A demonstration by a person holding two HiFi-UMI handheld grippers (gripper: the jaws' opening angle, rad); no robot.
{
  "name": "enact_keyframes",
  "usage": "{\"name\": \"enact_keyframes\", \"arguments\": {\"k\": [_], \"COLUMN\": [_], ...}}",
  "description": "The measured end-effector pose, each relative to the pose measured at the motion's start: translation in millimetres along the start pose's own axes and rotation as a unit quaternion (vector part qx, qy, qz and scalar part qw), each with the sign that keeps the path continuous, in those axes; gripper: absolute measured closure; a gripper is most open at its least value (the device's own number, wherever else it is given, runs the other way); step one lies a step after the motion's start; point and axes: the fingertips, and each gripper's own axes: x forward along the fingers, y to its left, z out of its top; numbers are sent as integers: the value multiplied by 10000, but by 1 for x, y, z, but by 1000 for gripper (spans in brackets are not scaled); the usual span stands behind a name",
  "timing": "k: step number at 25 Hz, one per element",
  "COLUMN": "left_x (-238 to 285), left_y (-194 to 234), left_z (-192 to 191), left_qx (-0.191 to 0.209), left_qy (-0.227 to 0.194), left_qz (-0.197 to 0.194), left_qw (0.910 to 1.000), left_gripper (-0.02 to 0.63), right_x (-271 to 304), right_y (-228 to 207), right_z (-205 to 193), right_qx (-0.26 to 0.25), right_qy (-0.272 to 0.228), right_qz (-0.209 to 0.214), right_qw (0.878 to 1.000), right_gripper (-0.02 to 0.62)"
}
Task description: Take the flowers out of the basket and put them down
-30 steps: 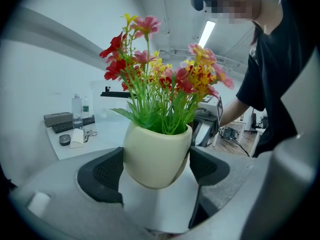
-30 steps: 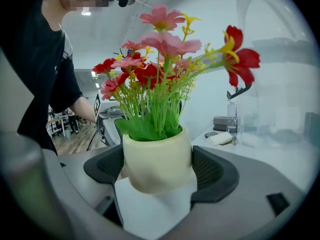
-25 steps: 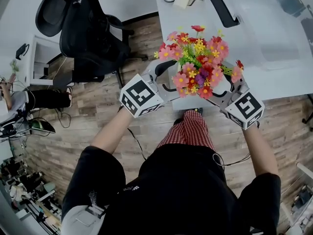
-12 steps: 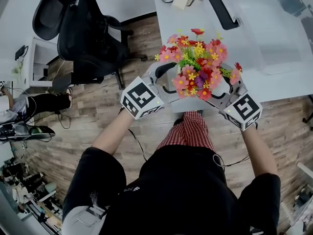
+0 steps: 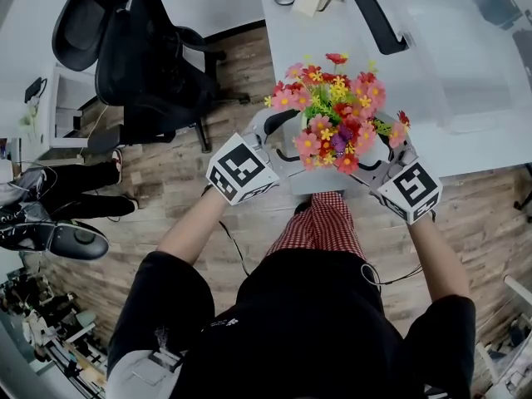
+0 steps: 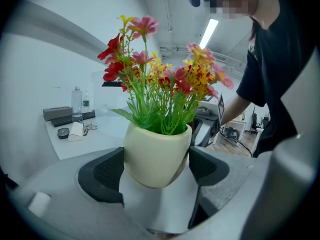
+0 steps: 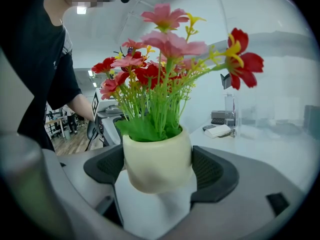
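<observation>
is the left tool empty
No, the left tool is closed on the cream flower pot, which sits pressed between its two jaws.

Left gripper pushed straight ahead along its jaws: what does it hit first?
The pot: the left gripper has its jaws clamped on it. Just beyond, probably the right gripper, which grips the same pot from the opposite side.

Red-pink flowers (image 5: 337,115), upright in cream pot (image 6: 156,154)
</observation>
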Motion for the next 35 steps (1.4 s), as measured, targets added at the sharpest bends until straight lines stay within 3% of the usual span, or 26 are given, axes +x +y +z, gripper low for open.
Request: {"name": "enact_keyframes", "arguments": {"k": [35], "left_x": [9], "left_y": [9], "left_z": [-29], "left_qx": [-30], "left_qy": [244], "left_qz": [170], "left_qw": [9996], "left_gripper": [202], "right_x": [16], "right_y": [-5], "right_z": [-26], "right_qx": [33], "right_qy": [309], "right_qz": [12], "right_qw": [9995], "right_gripper": [158]}}
